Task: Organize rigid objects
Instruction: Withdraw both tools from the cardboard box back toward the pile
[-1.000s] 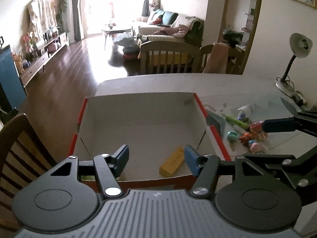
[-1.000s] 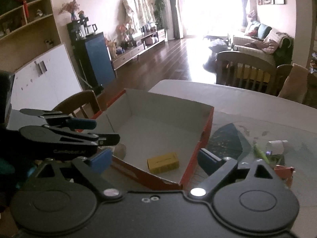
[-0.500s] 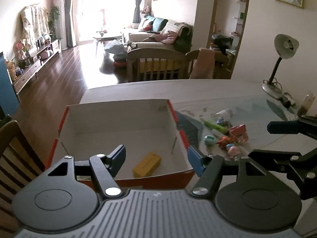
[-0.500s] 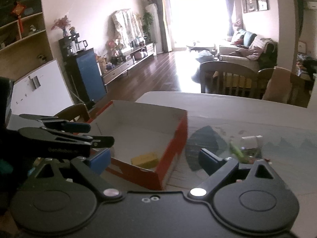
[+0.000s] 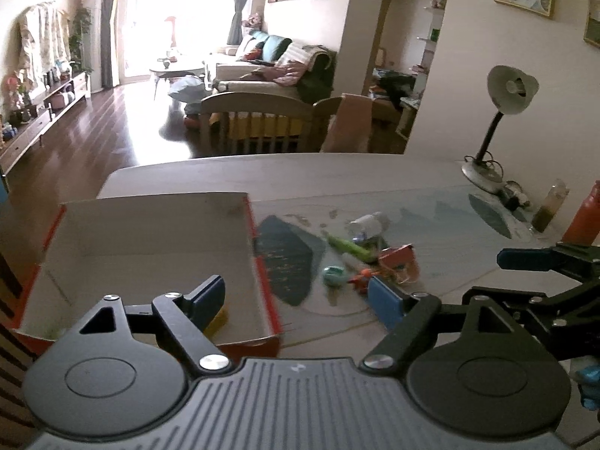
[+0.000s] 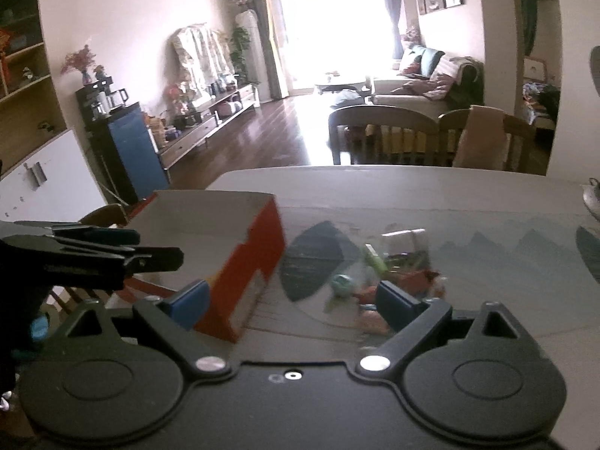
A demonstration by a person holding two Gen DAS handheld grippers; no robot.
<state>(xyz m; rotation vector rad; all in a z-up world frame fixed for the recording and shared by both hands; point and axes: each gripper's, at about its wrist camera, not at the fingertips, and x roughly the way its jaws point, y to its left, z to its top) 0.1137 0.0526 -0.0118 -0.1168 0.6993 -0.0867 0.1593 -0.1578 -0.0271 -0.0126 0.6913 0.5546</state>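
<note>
An open cardboard box [image 5: 150, 232] with red outer walls sits on the table at the left; it also shows in the right wrist view [image 6: 243, 262]. A yellow block [image 5: 218, 321] lies inside it, mostly hidden behind my left finger. A pile of small objects lies right of the box: a green tube [image 5: 348, 247], a white bottle [image 5: 369, 221], a teal ball [image 5: 335, 274], a red-orange piece [image 5: 399, 260]. In the right wrist view the pile [image 6: 378, 273] is blurred. My left gripper [image 5: 296, 296] is open and empty over the box's right wall. My right gripper [image 6: 290, 300] is open and empty.
A desk lamp [image 5: 502, 127], a small brown bottle [image 5: 547, 210] and a red bottle [image 5: 585, 213] stand at the table's far right. Wooden chairs [image 5: 262, 120] stand behind the table. A chair back [image 6: 108, 213] is at the left of the box.
Both grippers have swung to the right, from over the box toward the pile of small objects. The box now lies left in both views. Both stay open.
</note>
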